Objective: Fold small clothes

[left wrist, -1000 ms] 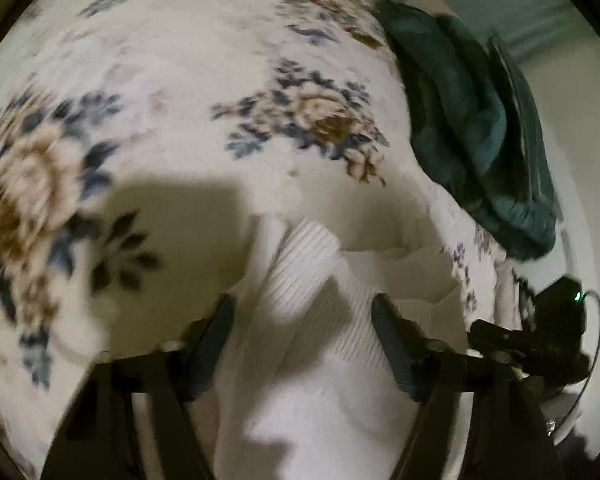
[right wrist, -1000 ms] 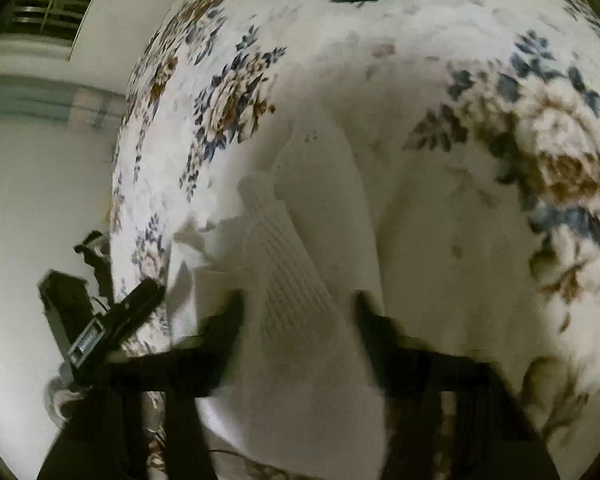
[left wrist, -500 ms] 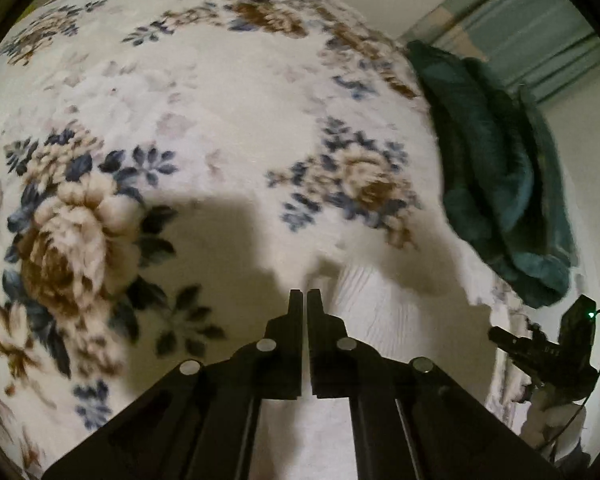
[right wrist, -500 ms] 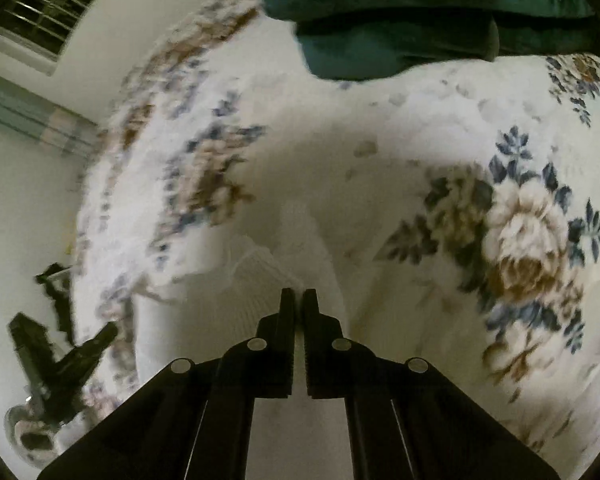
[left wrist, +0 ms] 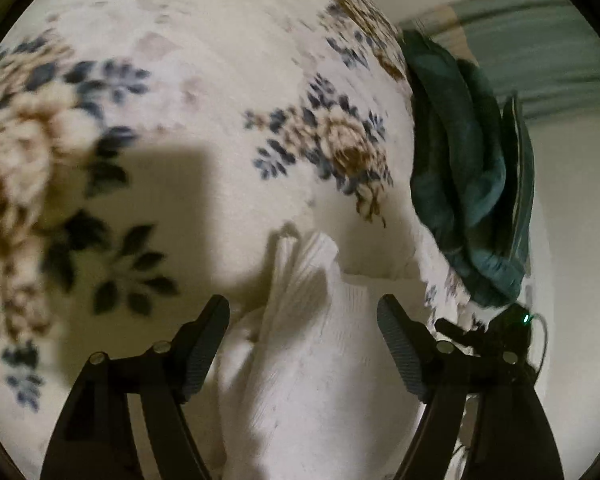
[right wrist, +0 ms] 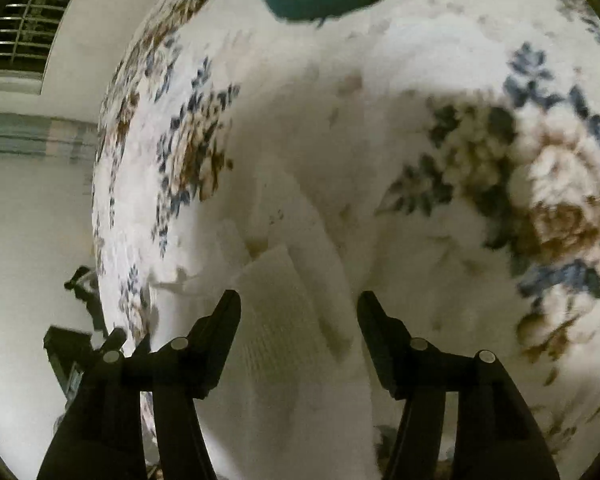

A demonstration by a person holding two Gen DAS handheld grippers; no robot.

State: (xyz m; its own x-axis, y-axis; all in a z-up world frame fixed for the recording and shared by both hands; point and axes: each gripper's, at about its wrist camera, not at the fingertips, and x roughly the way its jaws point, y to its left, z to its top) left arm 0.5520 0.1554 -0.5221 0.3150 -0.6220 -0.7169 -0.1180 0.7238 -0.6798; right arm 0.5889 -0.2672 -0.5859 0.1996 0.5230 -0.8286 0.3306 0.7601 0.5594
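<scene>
Hovering low, both grippers — left gripper [left wrist: 303,332], right gripper [right wrist: 299,322] — spread their fingers over the white ribbed garment [left wrist: 312,344].

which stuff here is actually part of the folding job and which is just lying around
Part of the job:
white knit garment
left gripper, open
right gripper, open

Just lying about:
green cloth
floral blanket, the surface underneath
black device off the bed's edge

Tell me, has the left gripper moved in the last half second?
Yes. The left gripper opened its jaws and dropped toward the white garment; the teal cloth sits higher in view.
</scene>
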